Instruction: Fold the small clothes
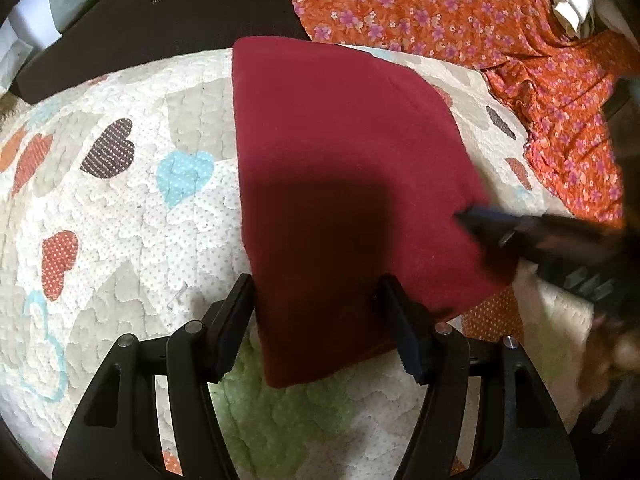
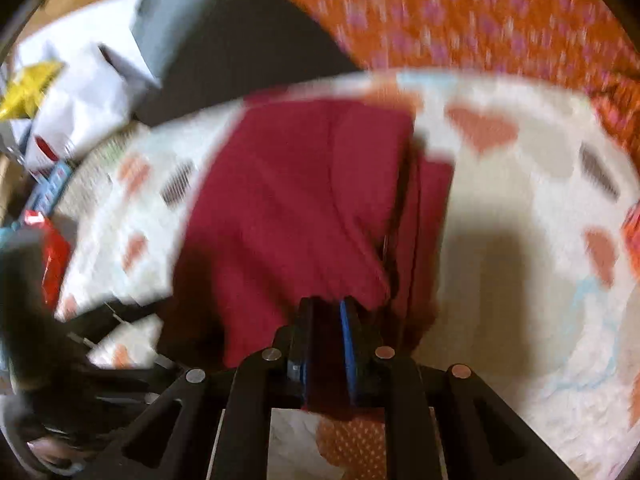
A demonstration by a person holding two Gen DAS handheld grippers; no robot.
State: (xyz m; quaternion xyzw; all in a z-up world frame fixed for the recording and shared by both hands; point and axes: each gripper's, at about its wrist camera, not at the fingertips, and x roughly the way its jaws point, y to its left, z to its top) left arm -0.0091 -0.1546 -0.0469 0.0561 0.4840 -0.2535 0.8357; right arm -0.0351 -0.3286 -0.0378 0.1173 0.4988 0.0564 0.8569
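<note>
Left hand-held gripper: black, jaws wide, straddling the cloth's near edge, not pinching.
Right hand-held gripper: blurred, jaws narrow, clamped on the cloth's edge.
Cloth: maroon, soft, folded into a rough rectangle, lying on the quilt.
Quilt: white, puckered, heart patches.
Floral fabric: orange, rumpled, cut off at the frame.

left gripper jaws spread wide; right gripper jaws nearly closed
</note>
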